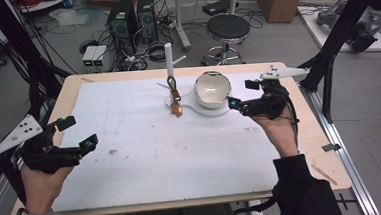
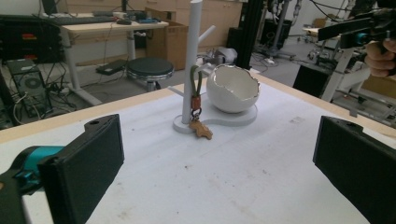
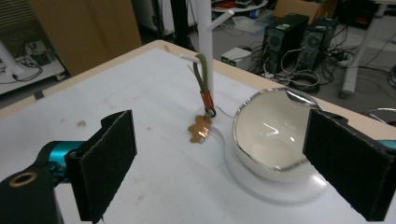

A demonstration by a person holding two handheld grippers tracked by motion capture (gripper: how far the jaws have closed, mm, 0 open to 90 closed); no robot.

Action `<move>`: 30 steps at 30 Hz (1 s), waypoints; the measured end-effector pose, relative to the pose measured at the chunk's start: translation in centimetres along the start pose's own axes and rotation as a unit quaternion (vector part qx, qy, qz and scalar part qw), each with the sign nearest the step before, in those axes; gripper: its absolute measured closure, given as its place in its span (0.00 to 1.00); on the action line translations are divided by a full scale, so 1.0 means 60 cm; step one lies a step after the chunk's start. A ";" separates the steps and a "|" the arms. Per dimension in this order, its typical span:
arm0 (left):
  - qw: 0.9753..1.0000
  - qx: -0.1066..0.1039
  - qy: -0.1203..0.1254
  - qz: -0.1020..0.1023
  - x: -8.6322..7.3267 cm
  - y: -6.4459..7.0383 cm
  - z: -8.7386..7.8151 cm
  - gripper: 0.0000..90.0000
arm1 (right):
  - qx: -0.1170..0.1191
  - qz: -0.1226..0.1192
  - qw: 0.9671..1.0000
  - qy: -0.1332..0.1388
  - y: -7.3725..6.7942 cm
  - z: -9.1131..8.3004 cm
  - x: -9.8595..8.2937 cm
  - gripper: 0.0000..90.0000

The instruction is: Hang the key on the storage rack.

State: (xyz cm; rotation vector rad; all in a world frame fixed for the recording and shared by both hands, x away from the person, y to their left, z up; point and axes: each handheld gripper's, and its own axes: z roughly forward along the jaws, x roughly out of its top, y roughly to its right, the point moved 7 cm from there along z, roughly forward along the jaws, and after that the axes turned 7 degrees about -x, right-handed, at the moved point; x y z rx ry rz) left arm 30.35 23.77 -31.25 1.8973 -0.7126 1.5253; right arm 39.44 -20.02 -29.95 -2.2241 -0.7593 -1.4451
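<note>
A white peg stand [image 1: 169, 63] [image 2: 194, 46] [image 3: 204, 28] rises at the back middle of the table. From one of its low pegs hangs a keychain [image 1: 174, 92] [image 2: 196, 95] [image 3: 203, 81] with a green strap and an orange clip; its brown charm [image 1: 177, 109] [image 2: 201, 129] [image 3: 198, 128] rests by the base. A white eggshell-shaped bowl [image 1: 212, 88] [image 2: 233, 88] [image 3: 271, 130] sits beside it. My right gripper [image 1: 243, 94] [image 3: 224, 158] is open just right of the bowl, holding nothing. My left gripper [image 1: 78, 133] [image 2: 219, 154] is open at the table's left, also holding nothing.
A white mat [image 1: 146, 155] covers most of the wooden table [image 1: 326, 144]. Behind the table stand a round stool [image 1: 228, 29], computer towers [image 1: 123, 19] and loose cables. A black frame strut [image 1: 334, 33] slants past the table's right rear corner.
</note>
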 end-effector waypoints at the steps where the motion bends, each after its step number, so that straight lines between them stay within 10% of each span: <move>1: 1.000 -0.002 -0.002 -0.003 -0.001 0.000 0.007 0.03 | 0.000 -0.002 1.000 -0.001 0.002 -0.010 -0.006 0.10; 18: 1.000 -0.021 -0.004 0.000 -0.001 0.010 0.038 0.03 | -0.017 0.000 1.000 0.026 0.005 -0.166 -0.047 0.10; 30: 0.999 -0.031 -0.023 0.014 -0.011 0.027 0.052 0.02 | -0.020 0.036 0.998 0.049 0.040 -0.180 -0.066 0.10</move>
